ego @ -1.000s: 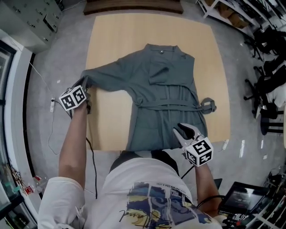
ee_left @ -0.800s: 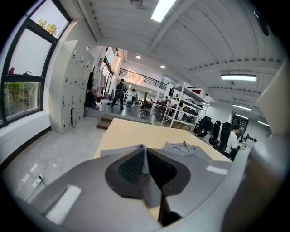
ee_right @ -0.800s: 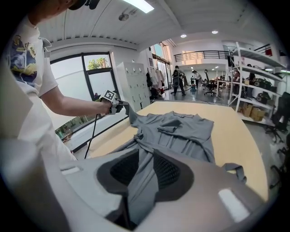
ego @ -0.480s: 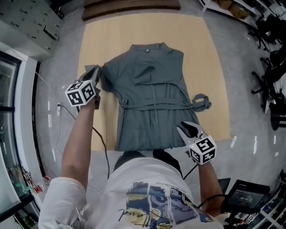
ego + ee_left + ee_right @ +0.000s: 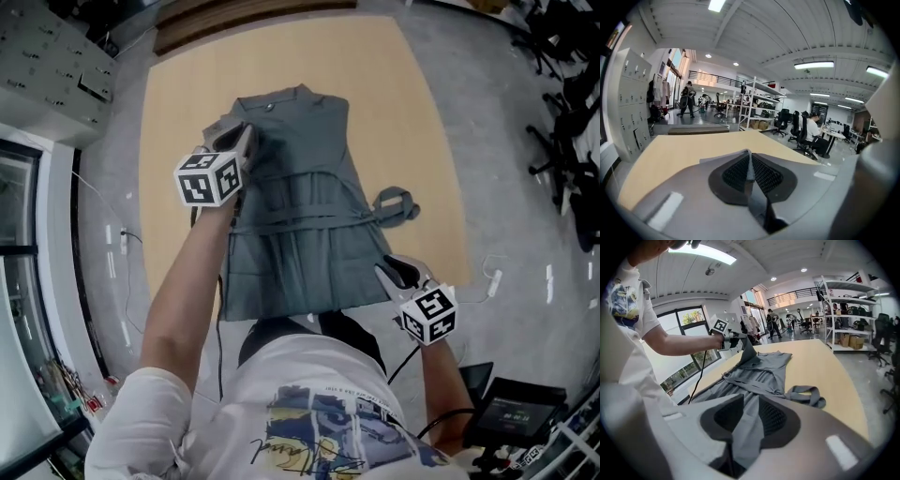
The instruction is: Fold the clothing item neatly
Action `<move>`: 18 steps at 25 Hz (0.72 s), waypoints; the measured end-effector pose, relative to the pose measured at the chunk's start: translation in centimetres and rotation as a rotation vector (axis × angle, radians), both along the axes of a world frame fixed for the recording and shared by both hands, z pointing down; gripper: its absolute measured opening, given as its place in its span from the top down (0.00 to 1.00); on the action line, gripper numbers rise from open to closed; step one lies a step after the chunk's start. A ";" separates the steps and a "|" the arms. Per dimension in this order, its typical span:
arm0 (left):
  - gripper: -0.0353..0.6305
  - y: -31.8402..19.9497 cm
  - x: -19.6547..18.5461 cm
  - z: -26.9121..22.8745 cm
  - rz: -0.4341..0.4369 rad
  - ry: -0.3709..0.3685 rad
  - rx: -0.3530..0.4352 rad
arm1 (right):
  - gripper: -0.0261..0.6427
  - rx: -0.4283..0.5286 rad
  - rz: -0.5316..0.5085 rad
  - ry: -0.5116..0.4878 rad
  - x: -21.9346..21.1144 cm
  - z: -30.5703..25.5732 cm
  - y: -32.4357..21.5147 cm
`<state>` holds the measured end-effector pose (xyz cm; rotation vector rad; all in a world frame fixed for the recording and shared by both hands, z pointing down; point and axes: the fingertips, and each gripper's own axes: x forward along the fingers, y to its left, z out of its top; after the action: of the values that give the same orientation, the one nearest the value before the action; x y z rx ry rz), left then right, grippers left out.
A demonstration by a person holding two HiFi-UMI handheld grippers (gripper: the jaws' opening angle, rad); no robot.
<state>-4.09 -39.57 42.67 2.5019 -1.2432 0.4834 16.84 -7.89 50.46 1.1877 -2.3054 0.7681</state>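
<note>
A grey belted dress (image 5: 305, 216) lies flat on the wooden table (image 5: 412, 112), collar at the far end. My left gripper (image 5: 242, 141) hangs over the dress's upper left part, shut on the sleeve (image 5: 225, 127), which is drawn in over the body. In the left gripper view a thin grey strip of cloth (image 5: 749, 164) is pinched between the pads. My right gripper (image 5: 394, 270) is at the near right corner of the hem, and grey cloth (image 5: 747, 423) runs between its jaws. The belt's loose loop (image 5: 394, 202) lies off the dress's right side.
A dark bench (image 5: 253, 11) stands past the table's far edge. Grey lockers (image 5: 56, 47) are at the left and office chairs (image 5: 562, 141) at the right. A cable (image 5: 122, 234) lies on the floor to the left. A screen device (image 5: 511, 412) sits near my right.
My left gripper has carried the sleeve from beyond the table's left edge rightward, onto the dress's body. The right gripper has stayed at the hem corner.
</note>
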 end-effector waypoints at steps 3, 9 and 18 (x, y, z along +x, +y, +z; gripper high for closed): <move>0.92 0.5 4.9 2.7 0.068 -0.096 -0.012 | 0.82 -0.010 0.008 0.003 1.7 0.7 0.8; 0.91 1.6 12.6 9.9 0.229 -0.393 -0.049 | 0.82 -0.039 0.036 -0.003 5.2 1.7 1.6; 0.77 4.4 15.1 13.8 0.345 -0.486 -0.124 | 0.82 -0.049 0.034 -0.015 6.6 2.8 1.2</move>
<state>11.03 -35.15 56.49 2.5816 -0.8789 1.2717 23.45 -6.65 53.30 1.2065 -2.2706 0.8434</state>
